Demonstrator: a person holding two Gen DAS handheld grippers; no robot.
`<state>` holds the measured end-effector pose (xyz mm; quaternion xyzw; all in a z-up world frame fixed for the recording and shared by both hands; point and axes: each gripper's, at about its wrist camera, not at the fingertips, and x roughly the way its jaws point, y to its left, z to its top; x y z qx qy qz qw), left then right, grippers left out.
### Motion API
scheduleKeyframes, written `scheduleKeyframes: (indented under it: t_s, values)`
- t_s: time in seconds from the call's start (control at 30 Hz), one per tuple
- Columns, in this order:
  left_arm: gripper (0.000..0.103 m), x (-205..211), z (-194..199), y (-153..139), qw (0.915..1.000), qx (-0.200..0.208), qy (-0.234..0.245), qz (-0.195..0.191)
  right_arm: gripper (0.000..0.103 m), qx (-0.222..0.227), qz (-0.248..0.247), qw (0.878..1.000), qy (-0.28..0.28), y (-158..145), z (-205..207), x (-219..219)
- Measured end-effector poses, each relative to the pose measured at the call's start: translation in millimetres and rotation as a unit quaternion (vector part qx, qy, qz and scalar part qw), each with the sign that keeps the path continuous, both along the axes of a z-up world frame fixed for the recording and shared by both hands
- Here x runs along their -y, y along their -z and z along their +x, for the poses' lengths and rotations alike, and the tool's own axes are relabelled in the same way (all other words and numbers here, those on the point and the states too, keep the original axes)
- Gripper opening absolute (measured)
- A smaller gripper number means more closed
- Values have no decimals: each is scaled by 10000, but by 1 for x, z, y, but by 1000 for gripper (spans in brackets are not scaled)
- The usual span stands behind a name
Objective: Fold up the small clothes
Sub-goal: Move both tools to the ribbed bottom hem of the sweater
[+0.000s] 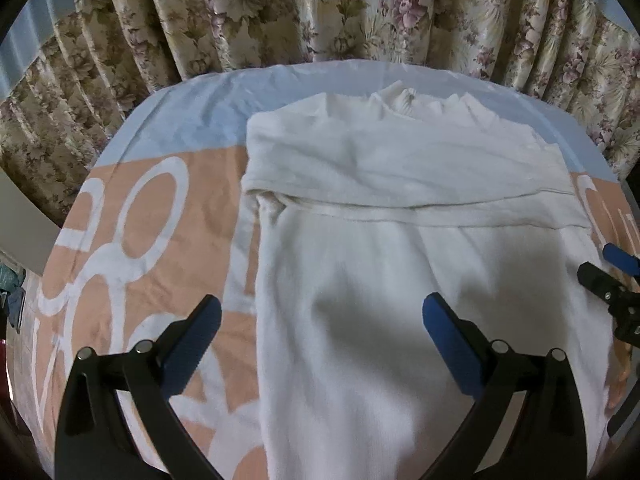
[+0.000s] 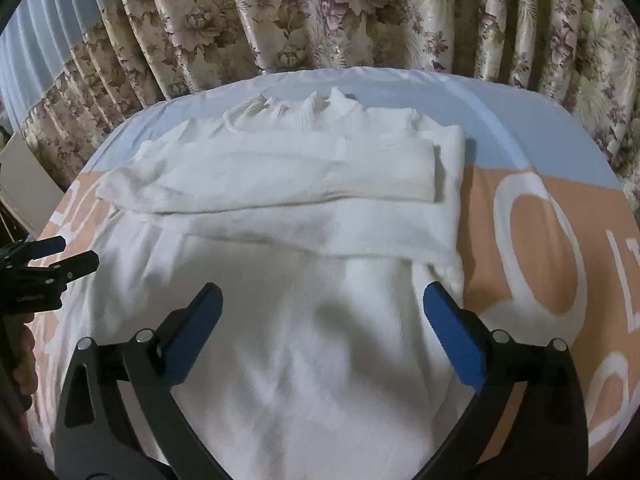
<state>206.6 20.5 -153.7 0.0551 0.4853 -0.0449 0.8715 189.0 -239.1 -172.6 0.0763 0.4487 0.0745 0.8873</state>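
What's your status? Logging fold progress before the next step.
Left claw open, empty. Right claw open, empty. White sweater flat on bedsheet, sleeves folded across chest. Nothing in the way.

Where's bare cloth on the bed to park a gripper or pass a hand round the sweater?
Free: the orange-and-white printed sheet left of the white sweater, the same sheet on its right, and the blue strip between collar and floral curtain. Crowded: the middle, covered by the sweater with sleeves folded across, under the open left gripper and right gripper.
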Motion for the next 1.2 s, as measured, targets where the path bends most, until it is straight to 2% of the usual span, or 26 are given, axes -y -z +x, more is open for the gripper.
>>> scheduleKeyframes:
  t_s: [0.17,0.37,0.53,0.63,0.8,0.93,1.03,1.2]
  values:
    - [101,-4,-28,-10,9999,78,-28,86,100,-226,-38,9996,138,-2,-21,-2]
    - [101,-10,-63,-17,9997,210,-27,143,100,-116,50,9998,151,-14,-61,-3]
    - [101,-21,-97,-4,9999,127,15,16,100,56,106,9996,268,-21,-100,-3]
    - [101,-25,-119,7,9999,48,98,40,100,-64,201,9991,360,-16,-120,-1]
    - [101,-27,-156,17,9994,101,211,239,100,-110,-307,9991,263,-7,-158,-2]
    - [101,-41,-169,25,9997,-134,191,-82,100,-219,-149,9996,100,-4,-181,-1]
    - [101,-52,-177,32,9982,-388,211,-417,100,-81,36,10000,46,-8,-198,0]
    - [101,-61,-190,41,9933,-727,308,-845,100,-28,24,10000,72,-9,-214,0]
